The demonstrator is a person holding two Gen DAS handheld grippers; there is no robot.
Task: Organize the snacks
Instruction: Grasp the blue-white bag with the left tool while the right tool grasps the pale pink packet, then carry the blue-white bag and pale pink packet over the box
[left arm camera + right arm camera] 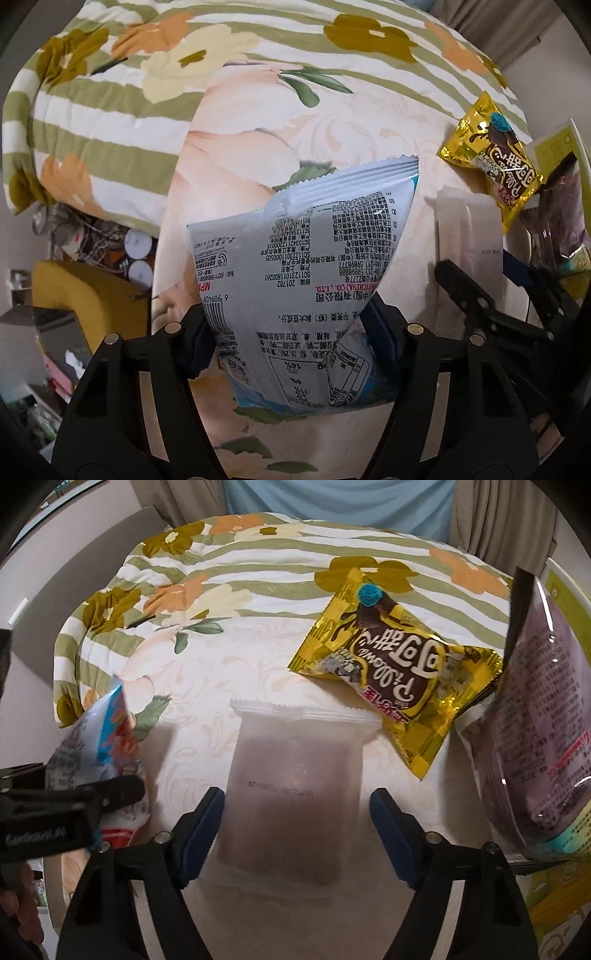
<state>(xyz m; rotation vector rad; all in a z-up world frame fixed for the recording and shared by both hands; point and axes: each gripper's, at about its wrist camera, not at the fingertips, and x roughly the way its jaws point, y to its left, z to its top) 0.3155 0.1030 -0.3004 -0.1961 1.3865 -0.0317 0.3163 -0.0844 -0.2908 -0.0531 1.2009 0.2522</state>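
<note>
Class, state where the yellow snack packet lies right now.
In the right wrist view the yellow snack packet lies flat on the bed, upper right, between the frosted white packet and the purple bag.

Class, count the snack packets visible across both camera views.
4: pale blue packet in the left gripper; frosted packet between right gripper fingers; yellow packet beyond; purple packet rightmost. Others may be hidden.

— How many snack packs are you seeing?
— Four: one pale blue printed bag point(295, 280), one frosted white packet point(291, 797), one yellow chocolate pack point(399, 672), one purple bag point(543, 738).
— And claws?
— Two are showing, the left claw point(291, 336) and the right claw point(295, 823).
</note>
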